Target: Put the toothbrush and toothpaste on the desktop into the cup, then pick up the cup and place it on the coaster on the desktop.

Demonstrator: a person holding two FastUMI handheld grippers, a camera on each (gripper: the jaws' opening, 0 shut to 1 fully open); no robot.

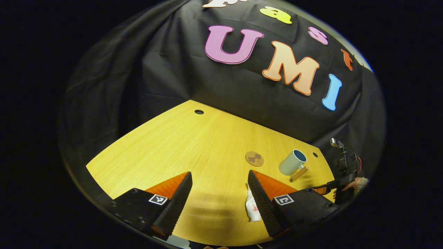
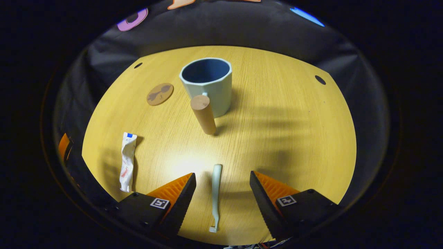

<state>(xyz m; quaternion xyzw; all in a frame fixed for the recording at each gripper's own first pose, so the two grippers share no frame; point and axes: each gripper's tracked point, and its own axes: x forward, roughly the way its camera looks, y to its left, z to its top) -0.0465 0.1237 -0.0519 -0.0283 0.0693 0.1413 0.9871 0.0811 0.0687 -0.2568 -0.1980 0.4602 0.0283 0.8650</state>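
Observation:
In the right gripper view a pale toothbrush [image 2: 216, 193] lies flat on the wooden desktop [image 2: 283, 138], between the fingers of my open right gripper [image 2: 223, 178], which hovers above it. A pale cup [image 2: 207, 84] with a blue inside and a wooden handle stands upright farther ahead. The round brown coaster [image 2: 160, 93] lies left of the cup. A crumpled white toothpaste tube [image 2: 127, 162] lies at the left. In the left gripper view my left gripper [image 1: 219, 178] is open above the table, with the toothpaste tube [image 1: 252, 206] by its right finger. The cup [image 1: 292, 162] and coaster [image 1: 254, 158] sit beyond.
The desktop [image 1: 193, 145] has small round cable holes near its far corners [image 1: 199, 112] [image 2: 320, 80]. Black cloth walls close in the back and sides. A person's hand with the other gripper [image 1: 346, 186] shows at the right edge of the left gripper view.

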